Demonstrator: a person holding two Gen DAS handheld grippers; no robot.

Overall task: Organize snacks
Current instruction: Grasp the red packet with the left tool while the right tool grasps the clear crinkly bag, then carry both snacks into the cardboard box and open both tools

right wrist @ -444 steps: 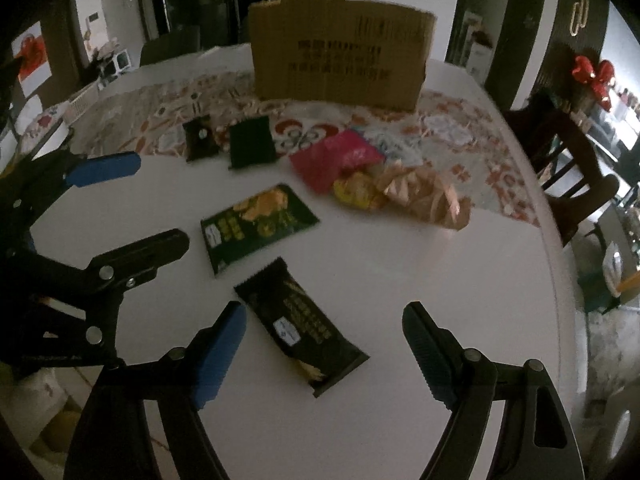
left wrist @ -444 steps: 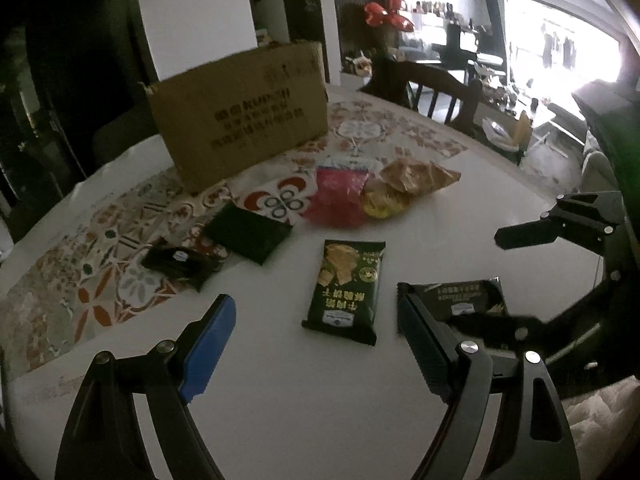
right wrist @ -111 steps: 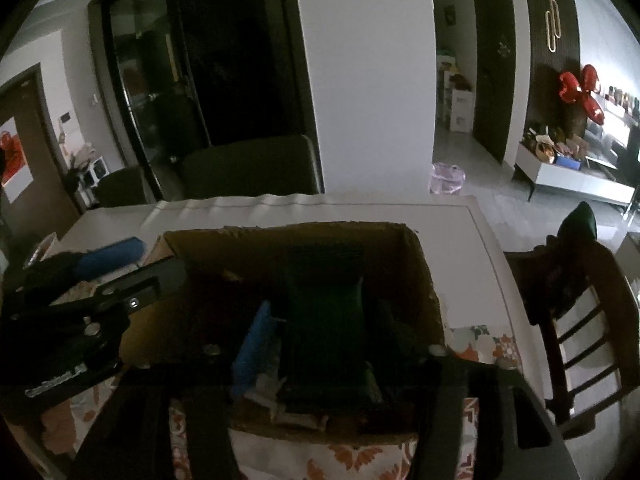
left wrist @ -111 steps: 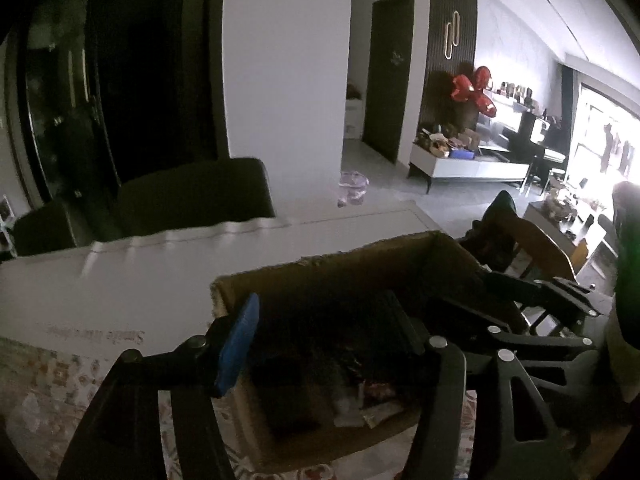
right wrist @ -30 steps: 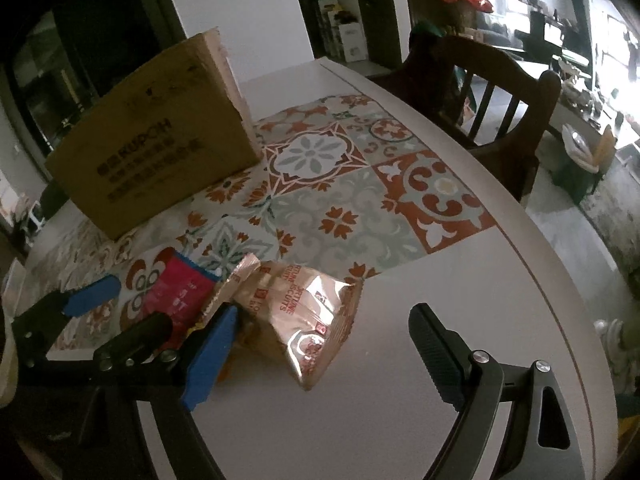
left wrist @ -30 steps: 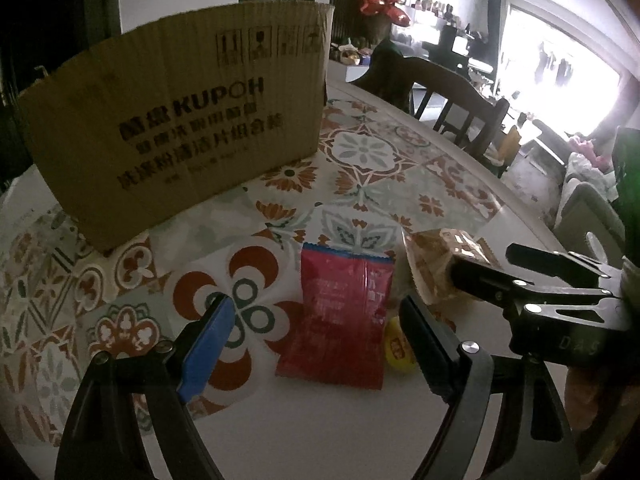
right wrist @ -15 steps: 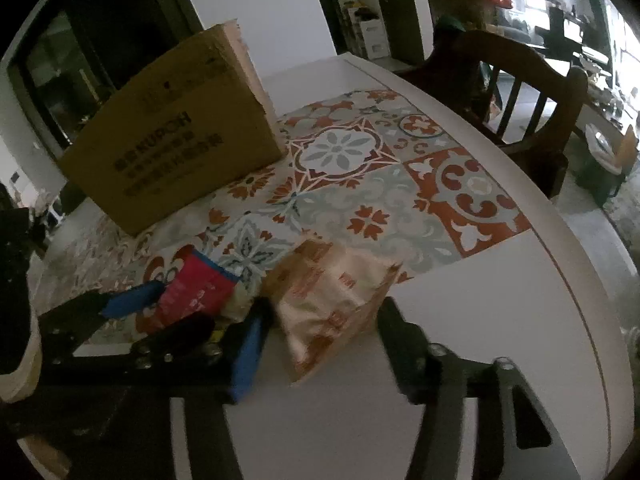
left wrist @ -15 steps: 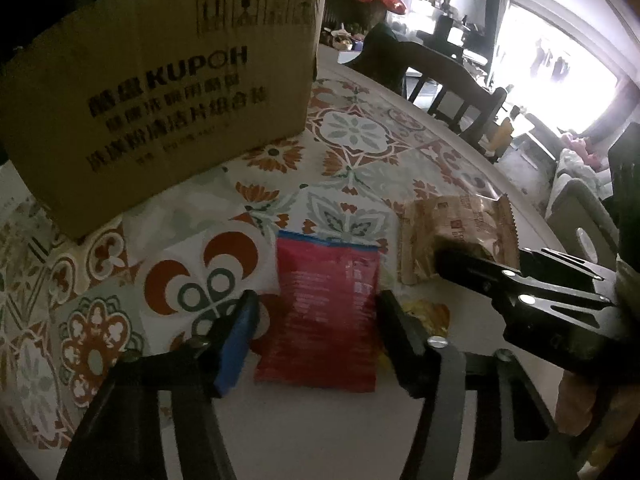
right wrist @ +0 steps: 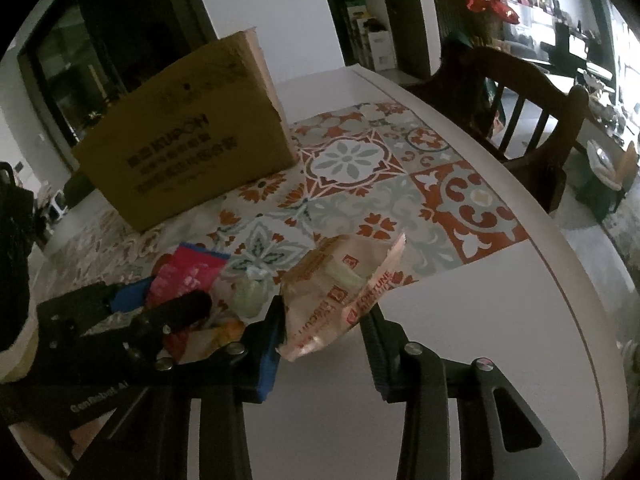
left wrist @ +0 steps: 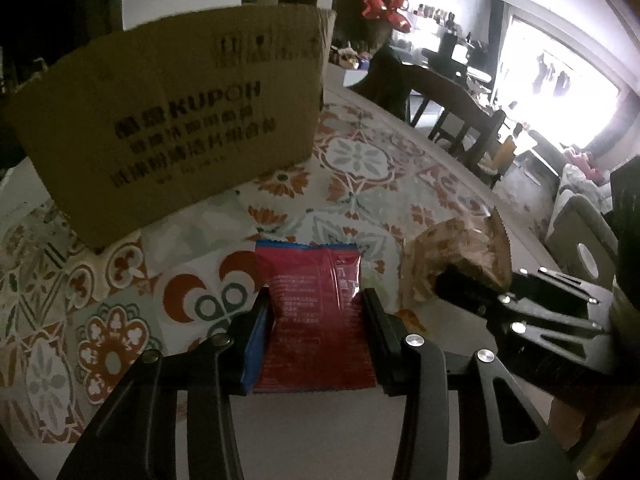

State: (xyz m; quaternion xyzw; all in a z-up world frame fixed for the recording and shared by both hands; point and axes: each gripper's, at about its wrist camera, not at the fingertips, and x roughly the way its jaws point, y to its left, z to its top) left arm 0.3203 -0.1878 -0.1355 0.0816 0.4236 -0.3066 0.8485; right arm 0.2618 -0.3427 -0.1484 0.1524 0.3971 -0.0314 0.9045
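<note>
Half a second ago both grippers straddled their snacks with gaps. Now the left gripper (left wrist: 314,332) has clamped the red foil snack packet (left wrist: 314,312), and the right gripper (right wrist: 326,334) has clamped the crinkled tan biscuit bag (right wrist: 340,292), tilting it upward.

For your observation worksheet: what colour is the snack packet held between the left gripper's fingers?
Red, with a blue top edge: the snack packet in the left gripper, clearest in the left wrist view.

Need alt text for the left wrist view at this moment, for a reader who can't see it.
The left gripper is closed on a red snack packet over a white table with a patterned tile mat. To its right, the right gripper grips a tan biscuit bag. A brown cardboard box printed KUPOH stands behind.
</note>
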